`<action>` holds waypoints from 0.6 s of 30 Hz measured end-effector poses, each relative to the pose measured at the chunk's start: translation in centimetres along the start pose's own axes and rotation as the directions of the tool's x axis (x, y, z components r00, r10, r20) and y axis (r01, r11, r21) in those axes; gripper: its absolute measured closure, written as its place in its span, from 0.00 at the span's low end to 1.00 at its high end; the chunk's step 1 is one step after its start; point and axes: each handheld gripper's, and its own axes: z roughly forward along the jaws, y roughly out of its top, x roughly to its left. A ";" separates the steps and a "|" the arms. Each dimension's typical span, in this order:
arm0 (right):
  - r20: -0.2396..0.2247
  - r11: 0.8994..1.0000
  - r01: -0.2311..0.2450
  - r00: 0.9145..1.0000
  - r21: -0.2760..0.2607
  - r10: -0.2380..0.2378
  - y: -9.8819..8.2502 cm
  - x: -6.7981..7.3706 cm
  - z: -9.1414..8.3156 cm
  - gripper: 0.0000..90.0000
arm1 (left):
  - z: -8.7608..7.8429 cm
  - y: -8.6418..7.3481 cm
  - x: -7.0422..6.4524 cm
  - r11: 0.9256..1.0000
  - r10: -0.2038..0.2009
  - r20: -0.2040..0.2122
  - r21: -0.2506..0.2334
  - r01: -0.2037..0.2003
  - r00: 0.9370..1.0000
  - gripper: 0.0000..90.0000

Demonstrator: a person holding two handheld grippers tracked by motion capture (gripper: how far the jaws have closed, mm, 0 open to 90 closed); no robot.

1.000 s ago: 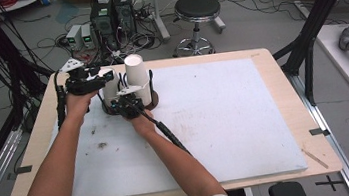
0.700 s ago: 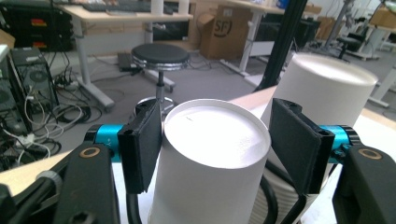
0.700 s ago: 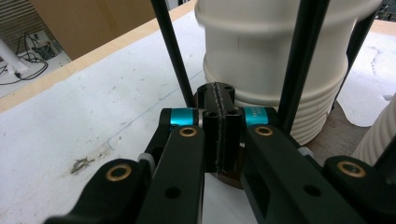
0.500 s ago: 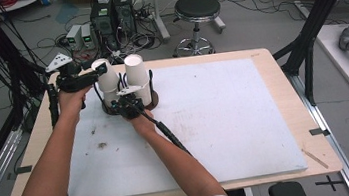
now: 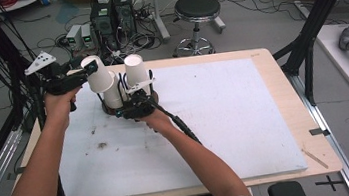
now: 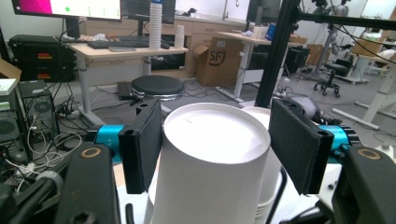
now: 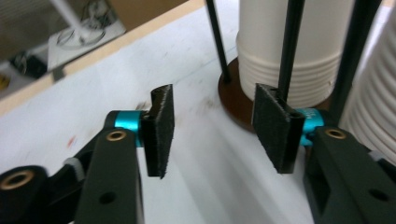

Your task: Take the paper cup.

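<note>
One white paper cup (image 6: pixel 212 163) sits clamped in my left gripper (image 6: pixel 219 147), tilted just above the cup rack (image 5: pixel 130 101). My right gripper (image 7: pixel 219 123) rests at the rack's base, jaws parted, empty.

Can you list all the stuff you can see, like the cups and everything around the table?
Lifted cup: one, white, tilted, in the left gripper, above the holder.
Stacked cups: two stacks, white, upside down in the holder.
Cup holder: one, brown base with black rods, far left of the table.
Table: one, wooden edge, white mat on top.
Stool: one, black seat, on the floor beyond the table.
Computer boxes: several, black, on the floor behind.
Left gripper: black jaws on either side of the lifted cup.
Right gripper: black jaws apart, by the holder's base.
</note>
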 end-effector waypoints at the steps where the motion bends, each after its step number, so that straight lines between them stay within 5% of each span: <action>1: -0.009 1.000 0.017 1.000 0.006 -0.017 0.0 -0.1 -0.5 0.53 | -0.1 0.1 -0.2 1.000 0.004 0.003 0.000 -0.004 1.000 0.40; 11: -0.134 0.994 0.113 0.985 0.016 -0.109 -0.1 -0.5 -3.9 0.40 | -1.7 0.7 -2.2 1.000 0.017 0.029 0.017 -0.017 0.999 0.40; 18: -0.179 0.987 0.153 0.974 0.052 -0.141 -0.9 -1.2 -8.5 0.34 | -2.5 -0.3 -3.9 1.000 0.009 0.051 0.021 -0.010 0.999 0.40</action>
